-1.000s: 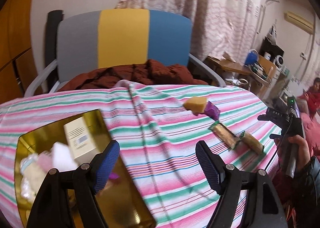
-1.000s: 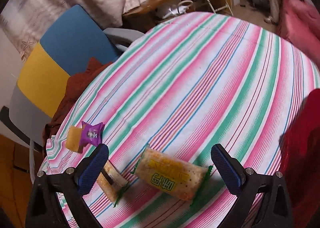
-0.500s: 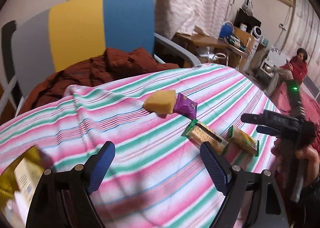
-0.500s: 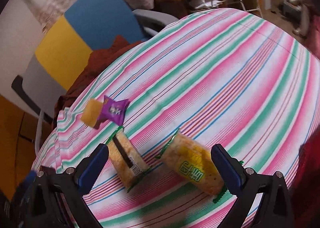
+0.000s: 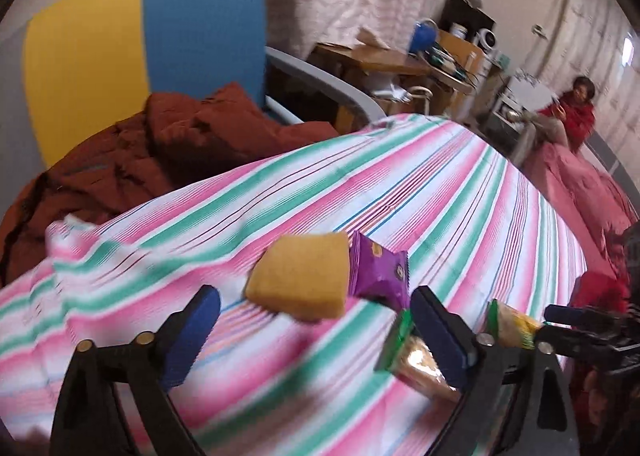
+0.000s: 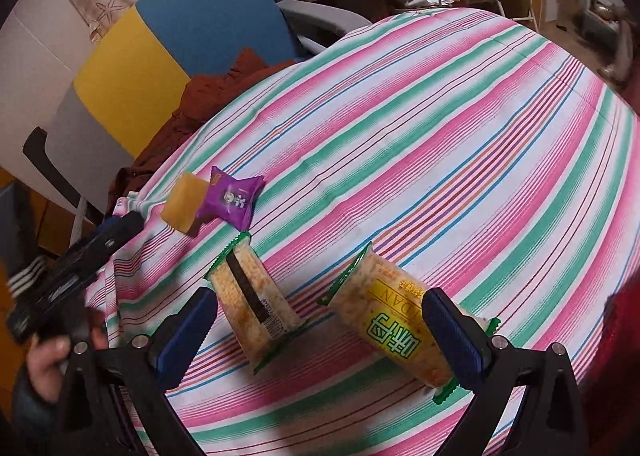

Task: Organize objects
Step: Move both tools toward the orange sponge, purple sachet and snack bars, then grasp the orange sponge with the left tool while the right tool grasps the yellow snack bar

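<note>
Your table [image 6: 460, 128] fills both views under a pink, green and white striped cloth, and its near edge is cut off below the tongs in each. Beyond its far edge stands a chair [image 5: 140, 36] with grey, yellow and blue panels; a rust-brown garment [image 5: 168, 152] heaped on the seat hides the lower backrest. A cluttered wooden desk [image 5: 380, 56] sits further back, too blurred to make out what is on it.

Your left tongs [image 5: 316, 332] are spread wide and hold nothing. Just ahead of them, between the fingers, lies a yellow sponge block [image 5: 300, 280], touching a purple snack packet [image 5: 380, 276] on its right side; the print on the packet is blurred. The right finger [image 5: 440, 340] covers much of a green-edged cracker pack [image 5: 404, 352] behind it.

Your right tongs [image 6: 320, 336] are also spread and empty. Between their fingers lies that cracker pack [image 6: 252, 304], with a dark stripe along it and small print too fine to read. Near the right finger [image 6: 452, 340], which overlaps its end, lies a second pack [image 6: 392, 324] with a yellow label showing green characters and the letters "DAN", the rest cut off. The sponge [image 6: 182, 202] and purple packet [image 6: 232, 196] lie further ahead, to the left.
</note>
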{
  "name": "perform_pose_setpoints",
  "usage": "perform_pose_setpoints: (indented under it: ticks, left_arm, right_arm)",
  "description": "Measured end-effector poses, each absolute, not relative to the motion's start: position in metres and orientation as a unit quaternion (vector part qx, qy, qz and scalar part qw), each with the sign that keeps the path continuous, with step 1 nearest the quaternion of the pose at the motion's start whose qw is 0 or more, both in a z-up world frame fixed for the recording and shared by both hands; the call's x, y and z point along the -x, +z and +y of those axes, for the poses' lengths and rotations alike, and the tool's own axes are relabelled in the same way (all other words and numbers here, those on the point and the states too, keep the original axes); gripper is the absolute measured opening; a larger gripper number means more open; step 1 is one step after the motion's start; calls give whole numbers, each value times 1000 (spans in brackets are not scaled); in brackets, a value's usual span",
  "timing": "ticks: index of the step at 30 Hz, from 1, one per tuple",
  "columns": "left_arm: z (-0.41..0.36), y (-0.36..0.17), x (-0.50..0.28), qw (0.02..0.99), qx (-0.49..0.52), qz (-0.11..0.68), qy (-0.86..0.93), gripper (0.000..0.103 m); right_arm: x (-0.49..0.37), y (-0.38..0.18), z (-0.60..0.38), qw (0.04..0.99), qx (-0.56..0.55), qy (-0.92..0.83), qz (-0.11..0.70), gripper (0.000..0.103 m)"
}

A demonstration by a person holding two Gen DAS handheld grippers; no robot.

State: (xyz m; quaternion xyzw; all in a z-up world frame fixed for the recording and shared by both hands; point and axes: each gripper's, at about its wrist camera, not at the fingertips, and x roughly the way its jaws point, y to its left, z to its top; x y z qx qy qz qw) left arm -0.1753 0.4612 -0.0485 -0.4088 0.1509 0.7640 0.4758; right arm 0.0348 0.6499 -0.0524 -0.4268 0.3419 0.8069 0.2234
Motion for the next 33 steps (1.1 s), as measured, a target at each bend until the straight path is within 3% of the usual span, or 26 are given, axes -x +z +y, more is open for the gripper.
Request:
perform_pose_setpoints:
  ticks: [7, 9, 11, 13, 15, 25, 33]
  left_arm:
    - [491, -85, 212, 486, 440, 149, 741, 98]
    - [494, -95, 221, 485, 456, 135, 734, 88]
    - [490, -103, 226, 493, 470, 110, 724, 86]
    - [484, -102, 225, 502, 472, 92, 719, 70]
    - [477, -99, 221, 498, 473, 85, 722, 68]
    - [413, -87, 180, 450, 482, 86, 747, 67]
    - [371, -71, 102, 422, 464, 160, 763, 67]
  right_arm:
    - [-32, -59, 652, 228, 439, 799, 342, 103]
    - [-30, -61, 652, 230, 444, 796, 340, 103]
    - [-30, -62, 653, 232, 449, 794, 338, 103]
    - [-29, -64, 654, 235, 451, 792, 338, 103]
    - [-30, -65, 655, 241, 451, 790, 339, 103]
    - [-43, -63, 671, 279, 433, 778, 361, 103]
    - [-48, -69, 680, 295, 436, 763, 375, 103]
